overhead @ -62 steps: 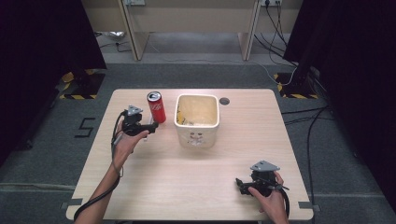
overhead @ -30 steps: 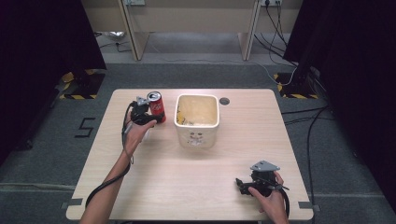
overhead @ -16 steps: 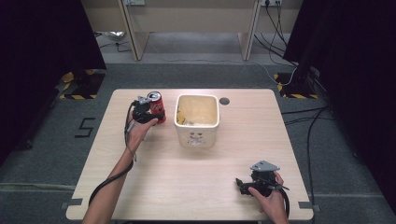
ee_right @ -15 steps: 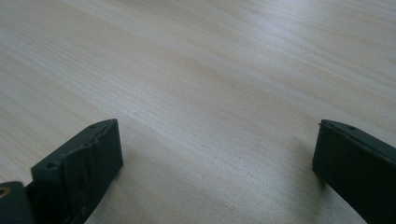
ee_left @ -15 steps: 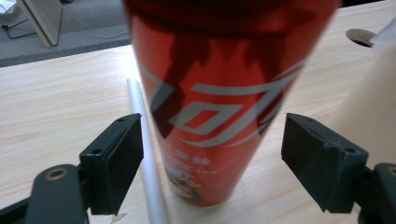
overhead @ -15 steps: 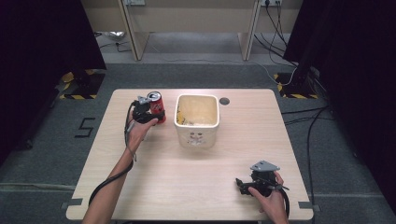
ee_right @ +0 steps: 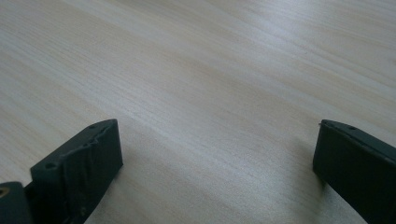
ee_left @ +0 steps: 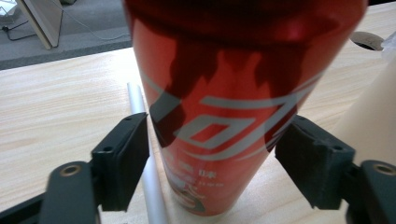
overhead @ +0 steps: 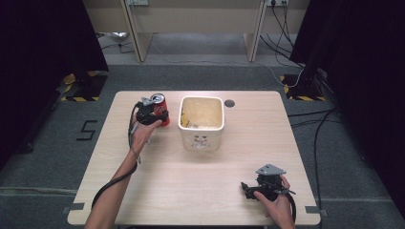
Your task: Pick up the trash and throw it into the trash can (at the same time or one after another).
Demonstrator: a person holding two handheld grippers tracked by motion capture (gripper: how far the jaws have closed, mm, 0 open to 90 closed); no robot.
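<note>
The left gripper [ee_left: 210,163] is seen in its own view with its jaws spread to either side of a red drink can [ee_left: 224,107]; a narrow gap is visible at each pad, so the can is bracketed, not clamped. The can's top is cut off by the upper edge of that view, and its printed lettering near the base is too blurred to be read. A thin silver rod [ee_left: 144,163] is seen lying on the wood just behind the can, partly hidden by it. At the right edge a cream wall [ee_left: 373,116] is caught, out of focus.

From the high view, the left gripper [overhead: 152,114] is shown at the can [overhead: 159,104], which stands upright on the wooden table [overhead: 191,181] just left of a cream square tub [overhead: 201,125]; the jaw gap cannot be judged there. The tub's contents are hard to make out. A round hole [overhead: 229,103] is seen in the tabletop beside the tub.

The right gripper [ee_right: 215,177] is shown released, its jaws wide apart over bare wood. In the high view it [overhead: 253,187] is held low near the table's front right corner, well apart from the can.
</note>
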